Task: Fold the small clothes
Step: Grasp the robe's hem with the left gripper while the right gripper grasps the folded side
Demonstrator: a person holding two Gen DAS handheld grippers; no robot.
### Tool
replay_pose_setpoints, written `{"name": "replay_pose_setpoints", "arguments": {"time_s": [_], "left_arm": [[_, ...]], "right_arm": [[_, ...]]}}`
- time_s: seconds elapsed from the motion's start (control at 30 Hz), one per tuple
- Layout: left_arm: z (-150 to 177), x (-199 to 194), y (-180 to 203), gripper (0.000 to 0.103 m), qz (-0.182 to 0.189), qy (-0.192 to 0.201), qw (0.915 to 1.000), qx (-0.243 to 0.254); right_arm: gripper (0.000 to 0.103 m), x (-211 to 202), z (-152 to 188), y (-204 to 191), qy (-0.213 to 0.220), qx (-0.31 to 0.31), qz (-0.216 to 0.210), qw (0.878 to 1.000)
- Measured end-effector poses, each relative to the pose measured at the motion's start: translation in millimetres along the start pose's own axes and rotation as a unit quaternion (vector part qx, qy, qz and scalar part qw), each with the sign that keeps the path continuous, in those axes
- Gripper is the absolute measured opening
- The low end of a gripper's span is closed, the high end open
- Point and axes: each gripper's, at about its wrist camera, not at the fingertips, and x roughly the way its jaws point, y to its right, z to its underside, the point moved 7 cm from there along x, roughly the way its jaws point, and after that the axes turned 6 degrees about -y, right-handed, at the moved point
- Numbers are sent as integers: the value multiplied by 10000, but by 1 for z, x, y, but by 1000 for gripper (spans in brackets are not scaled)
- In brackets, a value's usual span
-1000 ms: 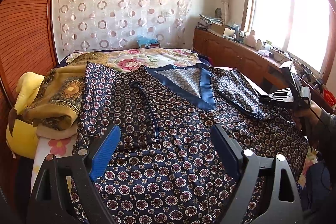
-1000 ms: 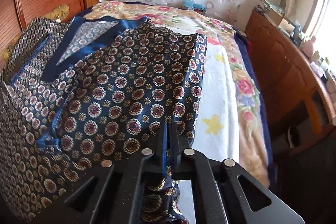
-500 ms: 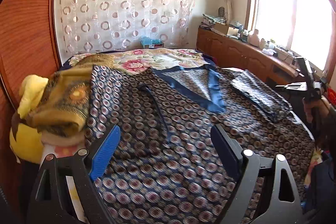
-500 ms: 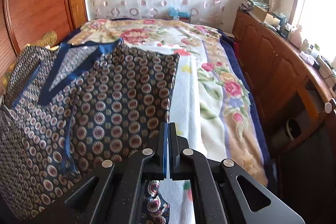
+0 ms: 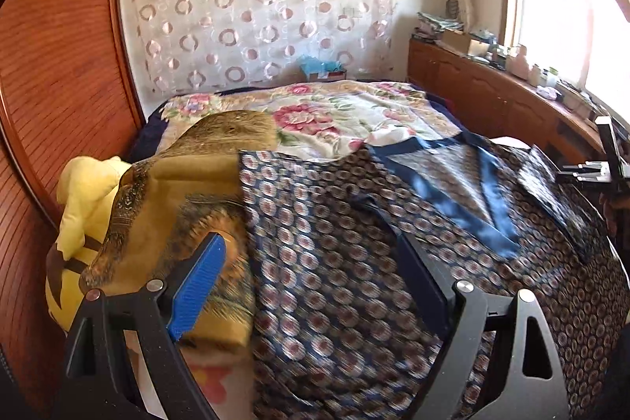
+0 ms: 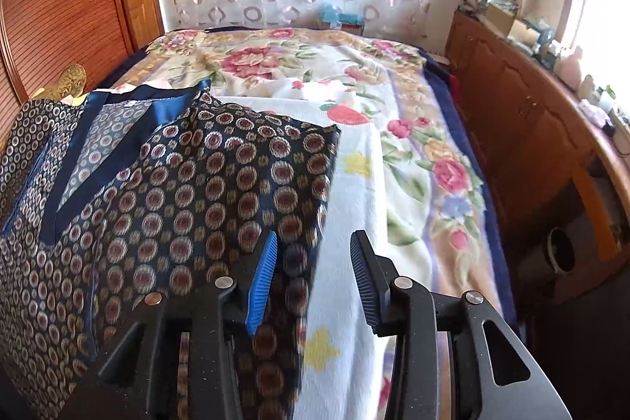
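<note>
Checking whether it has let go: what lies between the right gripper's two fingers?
In the right wrist view, the right gripper, just opened, spans the patterned garment's edge and the white blanket; neither pad presses the cloth.

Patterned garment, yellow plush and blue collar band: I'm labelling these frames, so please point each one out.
Patterned garment (image 6: 220,184): right wrist view, on the folded-over right flap.
Yellow plush (image 5: 84,191): left wrist view, on its upper body by the wooden panel.
Blue collar band (image 5: 458,213): left wrist view, on the band's left arm.

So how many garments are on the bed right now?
2: the navy patterned top spread across the near part of the floral bedspread, and a mustard patterned garment piled at its left edge. More may lie hidden beneath.
</note>
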Motion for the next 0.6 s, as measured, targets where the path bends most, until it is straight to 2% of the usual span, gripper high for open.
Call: {"name": "replay_pose_setpoints", "arguments": {"time_s": [0.1, 0.2, 0.23, 0.4, 0.6], "left_arm": [[-9, 13, -16, 89, -68, -49, 10000, -53], [-16, 27, -25, 87, 27, -121, 9999, -106], [-17, 31, -27, 84, 60, -148, 9998, -112], [-26, 60, -36, 56, 187, -396, 9989, -168], [-40, 80, -46, 39, 131, -576, 9979, -257]], "right_arm": [[40, 11, -7, 2, -35, 24, -46, 10000], [40, 19, -8, 0, -64, 36, -110, 9999], [40, 19, -7, -1, -50, 46, -153, 9999], [41, 18, -5, 2, 37, 88, -199, 9998], [45, 21, -10, 5, -7, -71, -232, 9997]]}}
